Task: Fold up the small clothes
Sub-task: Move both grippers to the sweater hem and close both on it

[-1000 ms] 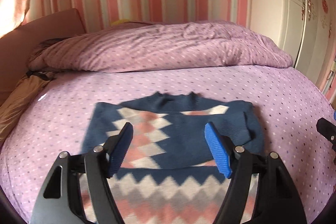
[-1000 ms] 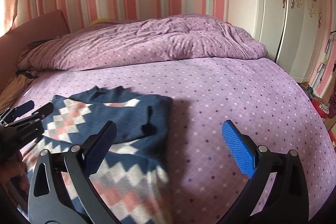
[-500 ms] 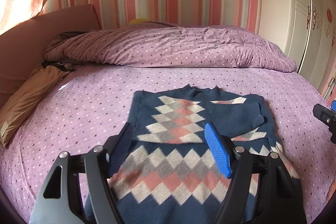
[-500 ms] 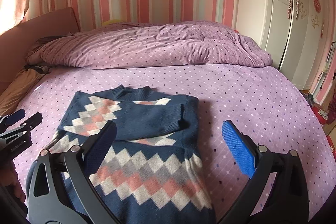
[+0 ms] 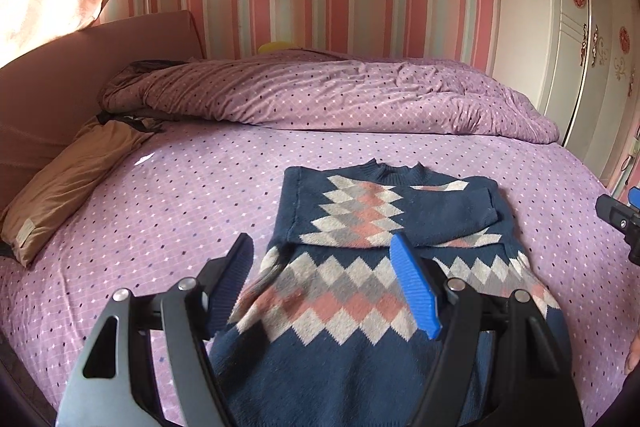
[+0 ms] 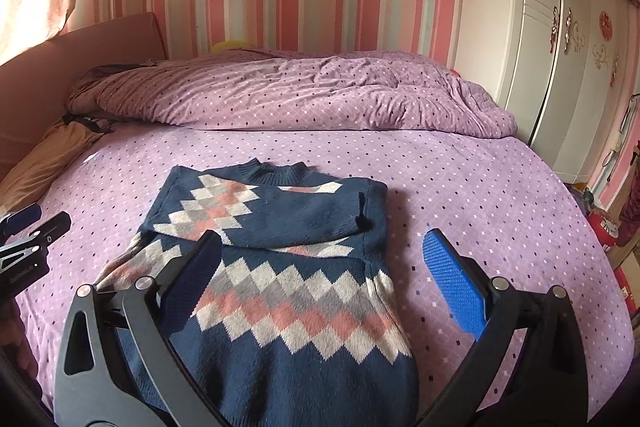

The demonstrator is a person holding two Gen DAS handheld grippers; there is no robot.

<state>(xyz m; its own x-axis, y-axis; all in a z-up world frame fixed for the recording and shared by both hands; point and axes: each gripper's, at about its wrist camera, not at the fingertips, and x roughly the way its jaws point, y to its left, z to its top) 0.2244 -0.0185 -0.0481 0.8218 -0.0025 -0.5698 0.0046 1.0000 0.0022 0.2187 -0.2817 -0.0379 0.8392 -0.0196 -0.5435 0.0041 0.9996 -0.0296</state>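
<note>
A small navy sweater [image 5: 360, 291] with white, grey and pink diamonds lies flat on the purple bed sheet [image 5: 180, 211], both sleeves folded across its chest. It also shows in the right wrist view [image 6: 288, 291]. My left gripper [image 5: 320, 275] is open and empty, raised above the sweater's lower left part. My right gripper [image 6: 324, 267] is open and empty, raised above the sweater's lower right side. Each gripper's tip shows at the edge of the other's view.
A rumpled purple duvet [image 5: 340, 95] lies across the back of the bed. A tan pillow [image 5: 68, 187] sits at the left by the headboard [image 5: 80, 55]. A white wardrobe [image 6: 560, 47] stands on the right. Bare sheet [image 6: 480, 187] lies right of the sweater.
Both grippers have pulled back and risen away from the sweater, which now shows whole and lies still. Both stay open.
</note>
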